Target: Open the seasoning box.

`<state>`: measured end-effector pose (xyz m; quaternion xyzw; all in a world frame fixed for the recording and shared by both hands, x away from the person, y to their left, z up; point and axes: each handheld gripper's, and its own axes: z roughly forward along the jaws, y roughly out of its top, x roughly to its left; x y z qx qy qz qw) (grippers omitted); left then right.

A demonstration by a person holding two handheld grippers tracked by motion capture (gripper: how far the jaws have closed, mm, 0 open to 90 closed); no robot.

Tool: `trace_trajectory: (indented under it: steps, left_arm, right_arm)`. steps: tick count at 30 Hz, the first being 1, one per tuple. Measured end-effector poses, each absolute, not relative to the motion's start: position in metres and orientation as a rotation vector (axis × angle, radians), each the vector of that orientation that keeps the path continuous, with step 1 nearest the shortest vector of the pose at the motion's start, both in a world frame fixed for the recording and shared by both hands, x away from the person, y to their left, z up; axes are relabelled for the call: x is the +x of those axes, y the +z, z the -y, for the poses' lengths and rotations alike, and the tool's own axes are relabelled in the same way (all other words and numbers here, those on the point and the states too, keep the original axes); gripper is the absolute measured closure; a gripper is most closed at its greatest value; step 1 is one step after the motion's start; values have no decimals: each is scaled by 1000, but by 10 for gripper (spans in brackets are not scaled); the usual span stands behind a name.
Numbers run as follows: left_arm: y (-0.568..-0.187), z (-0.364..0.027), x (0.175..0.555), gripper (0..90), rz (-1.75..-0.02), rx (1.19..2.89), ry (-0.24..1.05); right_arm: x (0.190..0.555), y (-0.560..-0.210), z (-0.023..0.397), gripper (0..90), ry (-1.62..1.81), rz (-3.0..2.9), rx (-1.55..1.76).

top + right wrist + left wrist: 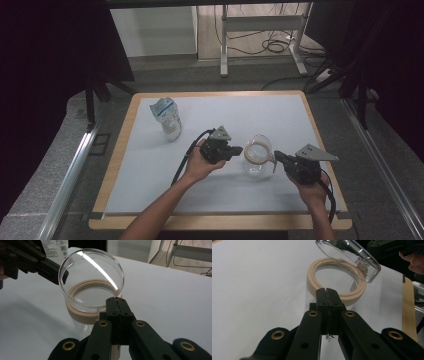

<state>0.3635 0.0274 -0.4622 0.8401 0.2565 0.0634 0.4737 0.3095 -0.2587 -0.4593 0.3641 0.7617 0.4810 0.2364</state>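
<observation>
A clear glass jar (257,169) with a beige ring (258,151) round its mouth stands on the white mat, right of centre. Its clear round lid (91,277) is swung open and stands tilted above the beige ring (82,315). My left gripper (239,149) comes in from the jar's left, shut with nothing between its jaws. In its own view the left gripper (327,291) has its tips at the near side of the beige ring (312,277), under the lid (352,257). My right gripper (276,154) is shut, and in its own view the right gripper (115,300) has its tips against the lid's lower rim.
A crumpled white and blue pouch (167,117) stands at the mat's far left, with open mat between it and the jar. The mat lies on a wooden table (120,150). Beyond the table are a metal frame (260,30) and floor cables (275,47).
</observation>
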Motion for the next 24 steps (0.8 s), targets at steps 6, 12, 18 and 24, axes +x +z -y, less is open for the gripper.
trace_trajectory:
  steps: [6, 12, 18, 24]
  left_arm:
    - [-460, -22, 364, 900, -616, 2051, 155]
    - [-458, -20, 363, 900, -609, 2045, 157]
    - [-457, -18, 363, 900, -605, 2039, 146]
    - [-457, -17, 363, 900, -601, 2041, 143]
  right_arm:
    - [310, -459, 259, 900, 1319, -2089, 995]
    - [309, -459, 258, 900, 1317, -2087, 994]
    - [309, -459, 258, 900, 1318, -2086, 991]
    - [309, -459, 259, 900, 1321, -2085, 991]
